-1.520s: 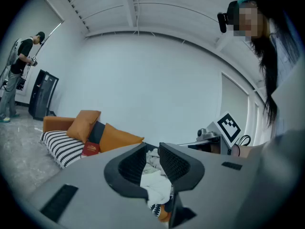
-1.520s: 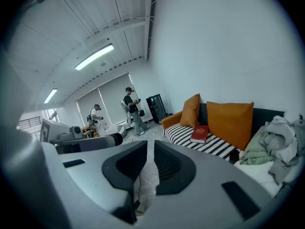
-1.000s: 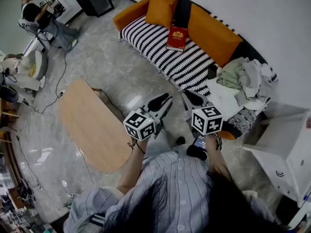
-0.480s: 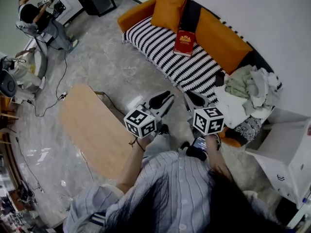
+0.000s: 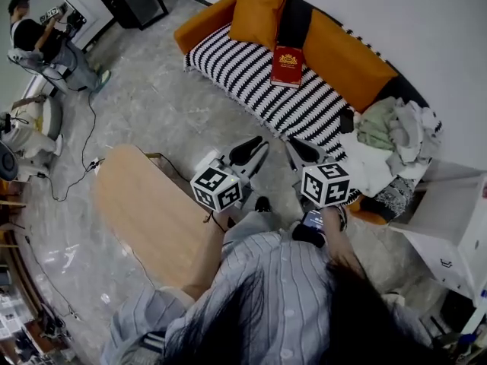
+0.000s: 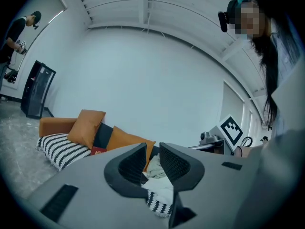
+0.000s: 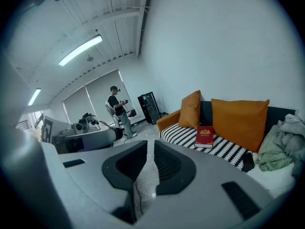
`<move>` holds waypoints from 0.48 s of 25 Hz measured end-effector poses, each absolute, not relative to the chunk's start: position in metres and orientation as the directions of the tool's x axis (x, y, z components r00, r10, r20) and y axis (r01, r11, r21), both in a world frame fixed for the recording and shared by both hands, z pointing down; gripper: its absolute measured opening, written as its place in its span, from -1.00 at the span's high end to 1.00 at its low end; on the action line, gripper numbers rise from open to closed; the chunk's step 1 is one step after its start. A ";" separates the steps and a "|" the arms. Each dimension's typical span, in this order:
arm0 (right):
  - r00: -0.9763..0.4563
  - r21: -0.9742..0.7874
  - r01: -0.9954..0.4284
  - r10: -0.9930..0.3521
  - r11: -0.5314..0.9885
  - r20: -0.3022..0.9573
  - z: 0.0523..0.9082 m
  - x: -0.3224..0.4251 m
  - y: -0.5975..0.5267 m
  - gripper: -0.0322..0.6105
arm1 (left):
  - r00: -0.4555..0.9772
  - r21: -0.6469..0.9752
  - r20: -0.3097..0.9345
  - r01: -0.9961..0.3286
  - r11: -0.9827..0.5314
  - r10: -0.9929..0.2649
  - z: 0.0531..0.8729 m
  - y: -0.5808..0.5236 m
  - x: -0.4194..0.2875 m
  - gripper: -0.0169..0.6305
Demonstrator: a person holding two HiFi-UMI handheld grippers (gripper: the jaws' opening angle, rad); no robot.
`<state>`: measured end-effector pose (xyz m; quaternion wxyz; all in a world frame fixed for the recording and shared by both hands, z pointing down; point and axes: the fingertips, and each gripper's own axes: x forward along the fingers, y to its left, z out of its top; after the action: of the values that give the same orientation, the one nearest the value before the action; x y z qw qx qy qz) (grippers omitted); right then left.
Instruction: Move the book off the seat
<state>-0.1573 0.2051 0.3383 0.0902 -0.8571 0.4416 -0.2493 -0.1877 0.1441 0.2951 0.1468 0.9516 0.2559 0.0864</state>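
The red book [image 5: 287,65] is lying on the striped seat [image 5: 243,74] of the sofa, against the dark part of the backrest and just beside the upright orange cushion [image 5: 259,6]. Nothing is touching it. The left tongs [image 5: 257,146] are sitting clenched with nothing between them, as are the right tongs [image 5: 295,146]. Both are hovering side by side over the floor, well apart from the book. A wooden surface [image 5: 148,211] is standing at the person's left. Clothes [image 5: 388,131] are lying heaped at the sofa's far end.
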 end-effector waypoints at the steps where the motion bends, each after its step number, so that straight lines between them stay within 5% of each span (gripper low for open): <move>1: 0.494 -0.374 -0.706 -0.796 -0.602 0.349 0.338 -0.155 0.203 0.72 | 0.849 0.326 0.089 0.469 -0.821 0.521 0.296 0.141 -0.186 0.67; 12: 0.533 -0.355 -0.671 -0.756 -0.651 0.380 0.344 -0.155 0.186 0.72 | 0.819 0.361 0.075 0.509 -0.781 0.568 0.304 0.120 -0.178 0.67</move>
<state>-0.1555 0.1861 0.3440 0.0830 -0.8715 0.4092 -0.2572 -0.1780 0.1202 0.3042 0.1645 0.9395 0.2867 0.0901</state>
